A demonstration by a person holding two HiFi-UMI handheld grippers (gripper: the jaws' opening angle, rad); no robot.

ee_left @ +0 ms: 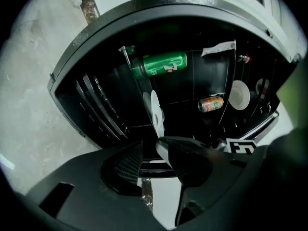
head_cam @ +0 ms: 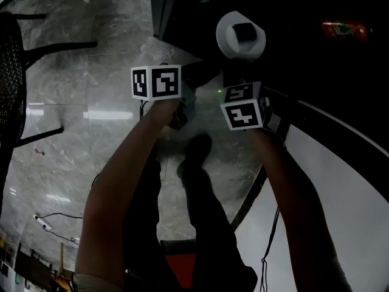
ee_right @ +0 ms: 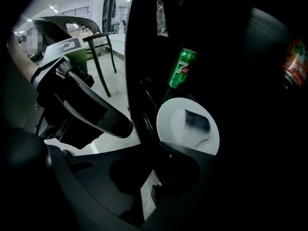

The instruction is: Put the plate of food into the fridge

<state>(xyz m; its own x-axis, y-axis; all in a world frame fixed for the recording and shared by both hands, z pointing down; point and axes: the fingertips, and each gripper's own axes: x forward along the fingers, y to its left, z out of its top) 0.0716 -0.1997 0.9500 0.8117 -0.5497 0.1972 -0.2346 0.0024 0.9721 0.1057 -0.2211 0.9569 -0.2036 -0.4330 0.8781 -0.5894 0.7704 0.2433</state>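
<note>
Plate of food [ee_right: 187, 129] sits inside the fridge [ee_left: 159, 13], near its shelf's front edge; my left gripper [ee_left: 148, 148] gapes empty, my right gripper [ee_right: 155, 151] clenched on nothing. I should back both out level, clear of the rim.

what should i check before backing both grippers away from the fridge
1. Plate inside the fridge: ok, it lies in the dark compartment near the green can.
2. Food on the plate: ok, a dark piece sits on it.
3. Left gripper free of the plate: ok, jaws apart, nothing between them.
4. Right gripper free of the plate: cannot tell, jaws shut and the plate's near rim hidden behind them.
5. Plate supported underneath: cannot tell, too dark.
</note>
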